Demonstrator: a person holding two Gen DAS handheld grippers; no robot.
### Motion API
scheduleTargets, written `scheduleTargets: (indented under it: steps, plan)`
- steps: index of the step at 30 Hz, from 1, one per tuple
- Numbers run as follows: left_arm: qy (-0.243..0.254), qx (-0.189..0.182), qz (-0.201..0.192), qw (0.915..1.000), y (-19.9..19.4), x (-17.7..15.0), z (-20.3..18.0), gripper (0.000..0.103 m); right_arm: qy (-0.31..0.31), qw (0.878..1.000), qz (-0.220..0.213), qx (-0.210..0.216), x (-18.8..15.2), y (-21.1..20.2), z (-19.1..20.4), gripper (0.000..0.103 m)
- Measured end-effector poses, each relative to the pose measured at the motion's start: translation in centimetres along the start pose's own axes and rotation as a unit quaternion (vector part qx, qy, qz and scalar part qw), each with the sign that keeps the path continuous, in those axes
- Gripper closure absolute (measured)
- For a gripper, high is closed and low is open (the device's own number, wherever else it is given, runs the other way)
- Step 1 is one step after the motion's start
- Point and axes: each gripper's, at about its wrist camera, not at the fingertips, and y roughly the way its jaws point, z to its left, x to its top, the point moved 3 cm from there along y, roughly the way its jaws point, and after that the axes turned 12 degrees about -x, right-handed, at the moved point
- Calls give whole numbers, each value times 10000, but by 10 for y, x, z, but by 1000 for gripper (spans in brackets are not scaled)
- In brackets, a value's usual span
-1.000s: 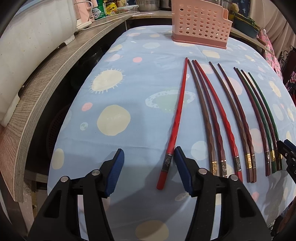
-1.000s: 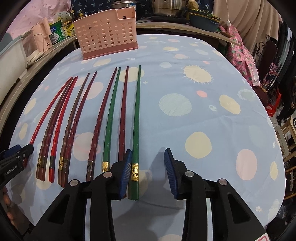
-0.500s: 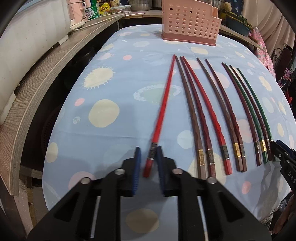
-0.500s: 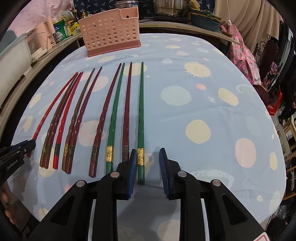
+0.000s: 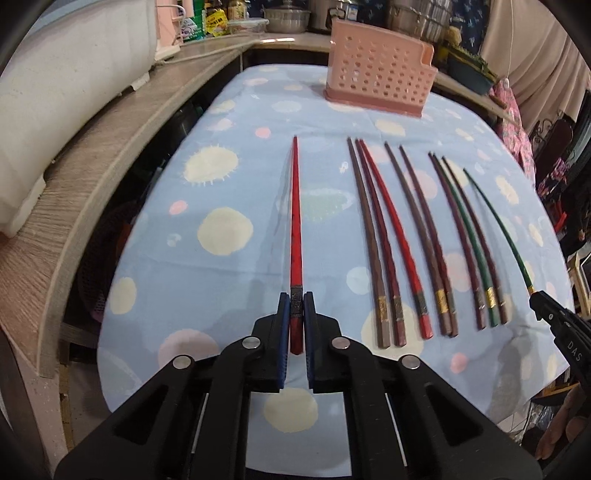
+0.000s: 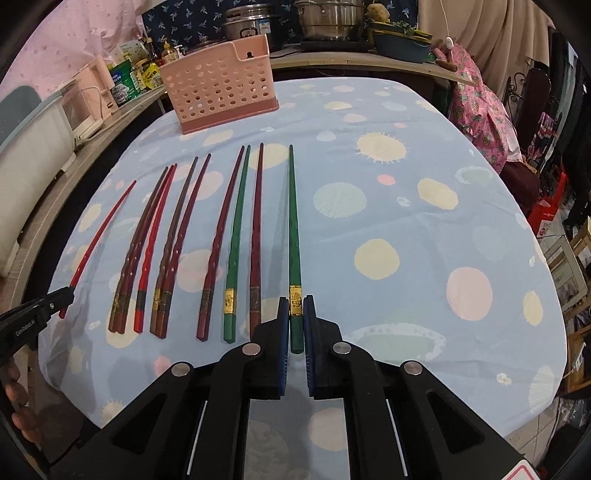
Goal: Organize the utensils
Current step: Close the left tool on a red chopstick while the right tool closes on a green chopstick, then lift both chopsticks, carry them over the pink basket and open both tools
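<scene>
My left gripper (image 5: pixel 296 308) is shut on the butt end of a red chopstick (image 5: pixel 295 221), held a little above the cloth and apart from the row. My right gripper (image 6: pixel 295 312) is shut on the butt end of a green chopstick (image 6: pixel 294 229), also lifted off the row. Several more chopsticks (image 5: pixel 410 236), brown, maroon, red and green, lie side by side on the blue spotted tablecloth (image 5: pixel 229 258). They also show in the right wrist view (image 6: pixel 177 240). A pink perforated utensil basket (image 5: pixel 380 83) stands at the table's far end, also seen in the right wrist view (image 6: pixel 221 92).
A wooden counter (image 5: pixel 92 155) curves along the table's left side, with a white appliance (image 5: pixel 74 59) on it. Pots and bottles (image 6: pixel 325 18) stand behind the basket. A chair with pink cloth (image 6: pixel 480 110) is at the far right.
Both grippers closed from open onto their chopsticks, red on the left and green on the right. Both chopsticks have come up and away from the row.
</scene>
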Motion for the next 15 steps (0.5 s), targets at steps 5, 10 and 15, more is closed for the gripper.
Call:
scheduleTargets:
  steps: [5,10,15]
  plan:
    - [-108,-124,-455,9988,-34,35,2,96,210,9984,-487,185,42,-32,-13,96]
    - [-34,-123,-1015,9947,-61,89,-1,96,348,9931,-1074,321,106,-58,-23,96]
    - [39,-128,-1460,9892,-72,161,-7,96,452,9869,-1465,500,177,-63,-26,96]
